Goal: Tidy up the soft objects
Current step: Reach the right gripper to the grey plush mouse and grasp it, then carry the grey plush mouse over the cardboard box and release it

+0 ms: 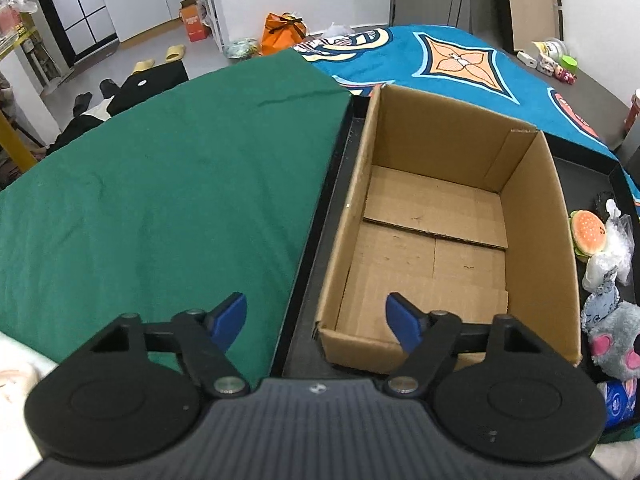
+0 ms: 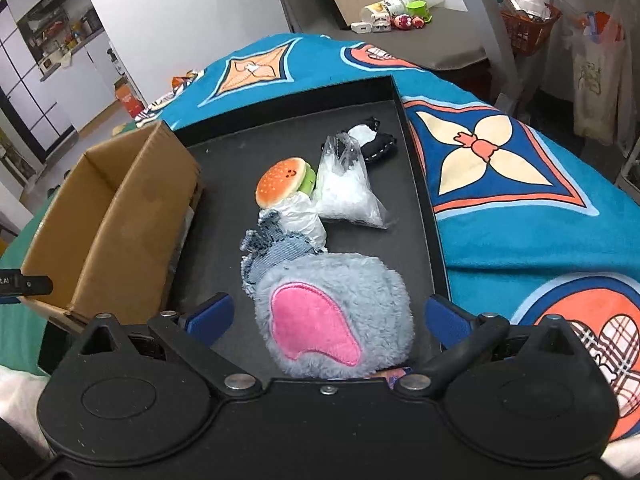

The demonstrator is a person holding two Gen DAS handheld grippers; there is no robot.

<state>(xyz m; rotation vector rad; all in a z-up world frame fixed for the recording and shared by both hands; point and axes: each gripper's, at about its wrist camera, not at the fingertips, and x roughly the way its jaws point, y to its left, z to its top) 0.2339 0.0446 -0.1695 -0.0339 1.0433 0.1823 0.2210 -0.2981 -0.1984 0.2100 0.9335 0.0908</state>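
Observation:
An open, empty cardboard box (image 1: 440, 232) stands in a black tray (image 2: 288, 136); it also shows in the right wrist view (image 2: 108, 216). Right of it lie soft things: a grey plush with pink ear (image 2: 332, 316), a denim piece (image 2: 272, 252), a burger plush (image 2: 282, 186), a clear bag of white stuff (image 2: 346, 188) and a black-and-white plush (image 2: 372, 140). My left gripper (image 1: 316, 320) is open and empty over the box's near left corner. My right gripper (image 2: 328, 316) is open, with its fingers on either side of the grey plush.
A green cloth (image 1: 160, 184) covers the surface left of the tray. A blue patterned blanket (image 2: 500, 184) lies behind and right of it. Small toys and a cup (image 2: 396, 16) sit on a grey table at the back.

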